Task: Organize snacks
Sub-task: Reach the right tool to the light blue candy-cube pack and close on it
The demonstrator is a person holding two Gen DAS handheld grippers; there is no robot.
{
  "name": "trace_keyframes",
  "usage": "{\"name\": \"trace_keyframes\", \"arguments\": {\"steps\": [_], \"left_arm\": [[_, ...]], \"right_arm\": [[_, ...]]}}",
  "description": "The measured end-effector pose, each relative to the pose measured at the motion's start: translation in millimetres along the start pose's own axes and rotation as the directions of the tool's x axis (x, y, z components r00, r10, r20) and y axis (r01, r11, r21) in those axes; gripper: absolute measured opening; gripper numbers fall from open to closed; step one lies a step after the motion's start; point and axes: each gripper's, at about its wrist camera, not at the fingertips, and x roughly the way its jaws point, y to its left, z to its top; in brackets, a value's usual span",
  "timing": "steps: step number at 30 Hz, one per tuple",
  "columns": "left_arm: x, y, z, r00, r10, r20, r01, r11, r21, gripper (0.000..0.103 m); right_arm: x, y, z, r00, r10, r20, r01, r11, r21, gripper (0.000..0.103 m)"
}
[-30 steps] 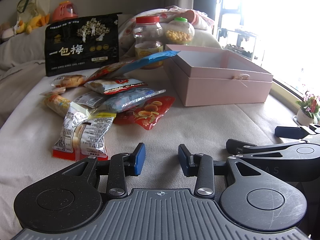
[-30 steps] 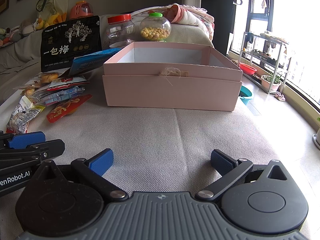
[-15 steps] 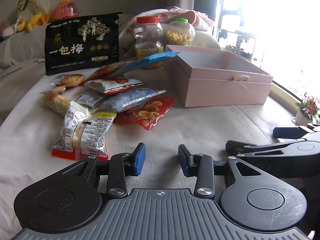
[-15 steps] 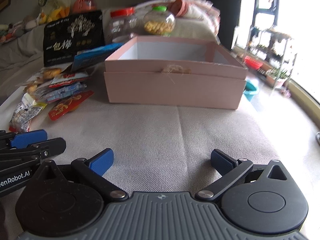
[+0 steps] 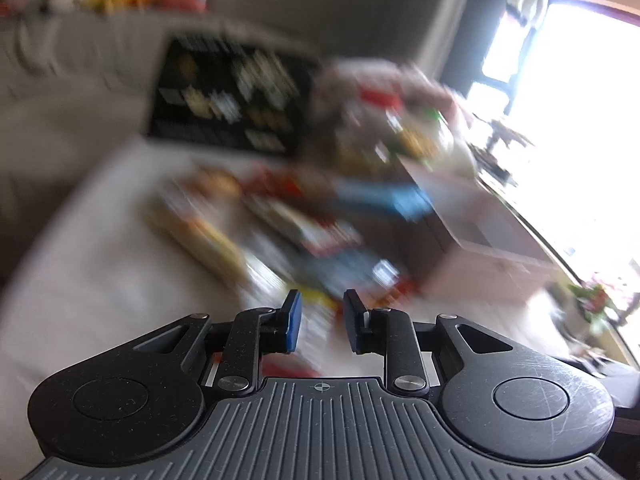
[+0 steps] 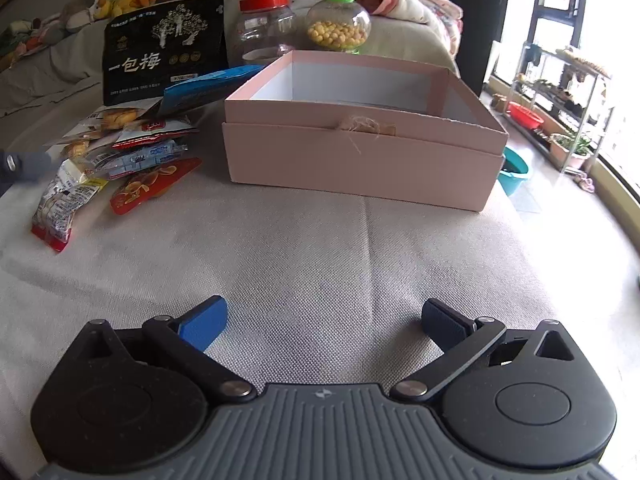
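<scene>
A pile of snack packets (image 6: 120,152) lies on the beige cloth left of an open, empty pink box (image 6: 360,152). In the blurred left wrist view the pile (image 5: 304,240) is right in front of my left gripper (image 5: 318,322), which is open with a narrow gap and empty; the pink box (image 5: 480,248) is to its right. My right gripper (image 6: 322,322) is wide open and empty above bare cloth in front of the box. A dark blur at the right wrist view's left edge may be the left gripper (image 6: 20,166).
A big black snack bag (image 6: 164,48) stands behind the pile. A red-lidded jar (image 6: 264,28) and a green-lidded jar of yellow balls (image 6: 338,26) stand behind the box. A shelf rack (image 6: 560,92) and window are at right.
My left gripper has swung fast forward and left toward the snack pile; its view is now blurred and tilted. My right gripper has risen slightly and looks down at the box.
</scene>
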Motion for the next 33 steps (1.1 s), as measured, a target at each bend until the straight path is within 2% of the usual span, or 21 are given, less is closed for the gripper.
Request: {"name": "trace_keyframes", "arguments": {"steps": [1,3,6,9,12,16,19,22,25,29,33], "left_arm": [[-1,8,3,1.000,0.022,0.021,-0.022,1.000,0.009,0.027],[-1,28,10,0.999,0.040,0.001,-0.040,0.999,-0.018,0.027],[0,37,12,0.999,0.004,-0.040,-0.006,0.999,-0.036,0.027],[2,21,8,0.999,-0.010,-0.042,0.012,0.998,0.058,0.027],[13,-5,2,0.997,-0.029,-0.065,0.041,0.983,0.180,0.029],[19,-14,-4,0.997,0.058,-0.042,-0.043,0.958,0.285,0.030],[22,-16,-5,0.994,0.094,-0.060,-0.071,0.947,0.314,0.030],[22,-15,-6,0.992,0.060,-0.109,-0.025,0.954,0.300,0.030],[28,-24,-11,0.989,0.056,-0.136,-0.007,0.941,0.338,0.030],[35,-36,-21,0.985,0.092,-0.144,-0.026,0.913,0.407,0.034],[32,-30,-17,0.985,0.121,-0.121,-0.065,0.919,0.390,0.034]], "right_arm": [[1,0,3,1.000,0.005,-0.010,-0.005,1.000,-0.013,0.103],[3,2,10,0.999,0.023,-0.041,-0.024,1.000,-0.020,0.102],[0,7,18,0.998,0.061,-0.006,-0.061,0.998,-0.002,0.102],[-5,20,25,0.998,0.030,0.059,-0.028,0.999,-0.023,0.102],[-8,30,29,0.995,0.034,0.093,-0.031,0.999,-0.037,0.102],[-5,37,27,0.994,0.036,0.103,-0.029,0.997,-0.069,0.102],[1,36,21,0.995,0.004,0.098,0.004,0.997,-0.075,0.102],[8,30,17,0.996,-0.013,0.087,0.017,0.999,-0.048,0.102],[5,27,17,0.995,0.004,0.102,0.000,1.000,-0.031,0.102],[-2,39,30,0.987,0.078,0.140,-0.066,0.993,-0.095,0.102],[4,58,60,0.970,0.190,0.154,-0.172,0.977,-0.122,0.102]]}}
